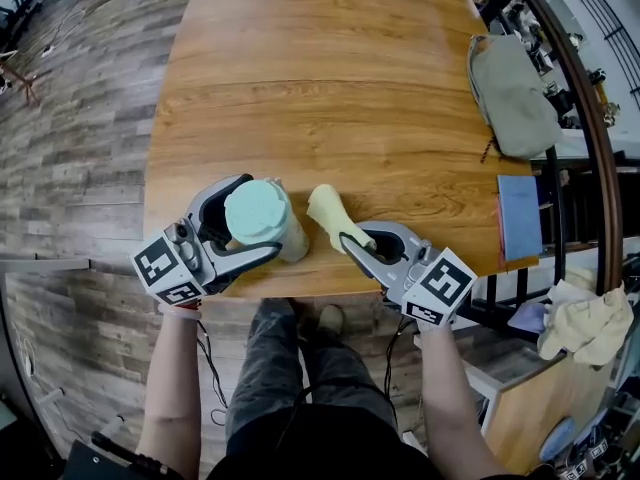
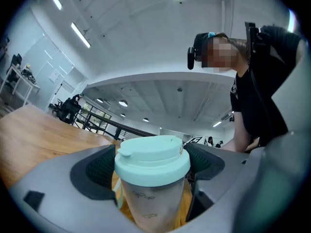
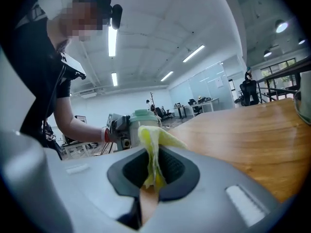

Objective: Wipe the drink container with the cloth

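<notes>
- Mint-green lid over a clear, lightly printed body: drink container [image 1: 262, 216], upright on the wooden table [image 1: 330, 88], close to its near edge.
- Left gripper [image 2: 151, 166]: jaws spread wide and closed in on the drink container, one dark pad on either side of the body just under the lid.
- Pale yellow cloth [image 1: 330, 213]: just right of the drink container, bunched and standing up from the jaws that hold it; contact with the container not discernible.
- Right gripper [image 3: 154, 171]: right of the drink container, jaws almost together, pinching the lower end of the cloth.
- Olive-grey bag [image 1: 510, 93]: well right of the drink container and farther back, at the table's right edge.
- Blue notebook [image 1: 520, 216]: well right of the drink container, level with it, at the same edge.
- Crumpled cream rag [image 1: 590, 323]: farther right again, off the table.
</notes>
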Tool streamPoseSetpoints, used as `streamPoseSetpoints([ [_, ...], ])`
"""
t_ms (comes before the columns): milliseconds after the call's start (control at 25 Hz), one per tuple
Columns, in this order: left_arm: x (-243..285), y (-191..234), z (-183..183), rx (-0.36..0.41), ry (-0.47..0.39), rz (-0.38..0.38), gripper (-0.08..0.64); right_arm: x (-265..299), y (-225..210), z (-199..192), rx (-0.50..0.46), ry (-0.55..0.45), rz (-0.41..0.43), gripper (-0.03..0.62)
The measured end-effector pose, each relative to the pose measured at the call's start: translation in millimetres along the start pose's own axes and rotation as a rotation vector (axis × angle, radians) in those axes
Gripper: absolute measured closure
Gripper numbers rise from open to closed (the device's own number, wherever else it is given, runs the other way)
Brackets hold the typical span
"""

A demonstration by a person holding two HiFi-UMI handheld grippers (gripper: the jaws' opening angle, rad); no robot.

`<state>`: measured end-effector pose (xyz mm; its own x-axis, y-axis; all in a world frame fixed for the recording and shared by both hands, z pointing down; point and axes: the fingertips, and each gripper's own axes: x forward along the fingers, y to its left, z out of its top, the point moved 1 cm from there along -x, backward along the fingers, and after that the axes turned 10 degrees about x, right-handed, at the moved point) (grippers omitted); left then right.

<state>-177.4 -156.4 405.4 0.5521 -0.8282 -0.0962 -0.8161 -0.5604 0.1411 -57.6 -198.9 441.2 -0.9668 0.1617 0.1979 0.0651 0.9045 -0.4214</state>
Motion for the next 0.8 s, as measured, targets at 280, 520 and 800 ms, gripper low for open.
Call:
streamPoseSetpoints([
  [280, 32, -32, -6, 0.151, 0.097, 0.139, 0.121, -38, 11, -5, 0.005, -0.037, -0.012, 0.568],
  [520, 36, -38, -10, 0.187, 0.151, 0.303, 0.121, -51, 20, -8, 0.005, -0.043, -0.007, 0.568],
  [800, 39, -34, -11, 0.201, 0.185, 0.498, 0.121, -53, 24, -6, 0.004, -0.053, -0.001, 0.568],
])
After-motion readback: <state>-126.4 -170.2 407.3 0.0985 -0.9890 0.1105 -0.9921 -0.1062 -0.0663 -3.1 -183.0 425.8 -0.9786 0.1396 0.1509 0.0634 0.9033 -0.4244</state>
